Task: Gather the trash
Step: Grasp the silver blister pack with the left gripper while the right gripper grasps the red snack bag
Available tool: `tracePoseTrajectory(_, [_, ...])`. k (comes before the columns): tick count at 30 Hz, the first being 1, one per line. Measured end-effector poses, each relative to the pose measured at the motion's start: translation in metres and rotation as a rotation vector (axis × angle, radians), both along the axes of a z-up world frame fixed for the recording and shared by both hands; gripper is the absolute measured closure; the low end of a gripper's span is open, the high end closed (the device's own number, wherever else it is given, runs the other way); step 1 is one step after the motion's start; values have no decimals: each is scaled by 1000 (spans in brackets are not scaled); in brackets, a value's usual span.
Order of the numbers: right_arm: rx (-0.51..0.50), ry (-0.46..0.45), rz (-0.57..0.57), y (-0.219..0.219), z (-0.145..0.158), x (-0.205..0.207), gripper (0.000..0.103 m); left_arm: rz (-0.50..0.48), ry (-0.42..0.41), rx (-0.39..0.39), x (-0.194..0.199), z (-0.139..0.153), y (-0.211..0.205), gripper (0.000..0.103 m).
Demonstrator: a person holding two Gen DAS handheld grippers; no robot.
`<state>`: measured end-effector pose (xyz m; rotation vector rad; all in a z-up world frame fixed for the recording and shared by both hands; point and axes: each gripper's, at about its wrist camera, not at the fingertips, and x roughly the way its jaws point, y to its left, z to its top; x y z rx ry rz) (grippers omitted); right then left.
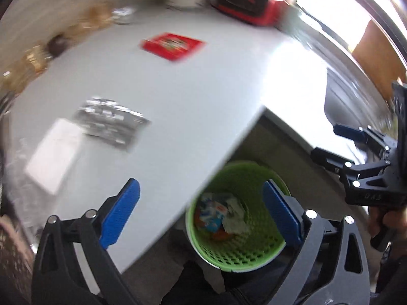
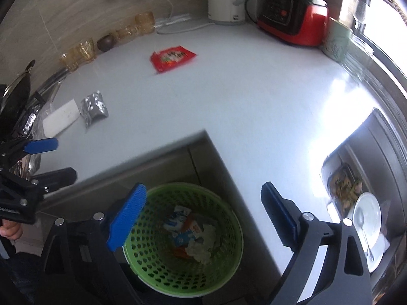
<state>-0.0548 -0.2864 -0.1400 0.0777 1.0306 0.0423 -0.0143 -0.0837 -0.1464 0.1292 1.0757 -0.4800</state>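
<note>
Below both claws sits the green bin [image 2: 183, 239], wrappers already inside. The left claw [image 1: 201, 212] and right claw [image 2: 203, 216] gape wide, holding nothing. Beyond them on the counter [image 2: 229, 101] lie a red packet [image 2: 173, 58] and a silver packet [image 2: 93, 108]; best to come down flat on one.

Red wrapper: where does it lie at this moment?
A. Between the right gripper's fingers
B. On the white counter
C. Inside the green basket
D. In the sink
B. The red wrapper lies flat on the white counter, well away from the green basket on the floor and from both open grippers.
</note>
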Motion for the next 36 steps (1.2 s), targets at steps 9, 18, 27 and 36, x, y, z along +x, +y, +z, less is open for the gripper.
tracePoseTrajectory(9, [-18, -94, 168, 30, 16, 96, 5, 331, -80, 8, 27, 27, 73, 8])
tracePoseTrajectory(18, [-53, -117, 303, 60, 8, 199, 3, 587, -49, -7, 25, 27, 115, 8])
tracePoseTrajectory(27, [-53, -64, 353, 63, -30, 278, 3, 730, 5, -14, 38, 17, 91, 8])
tracePoseTrajectory(36, [-43, -23, 365, 64, -50, 309, 3, 826, 47, -4, 68, 0, 52, 8])
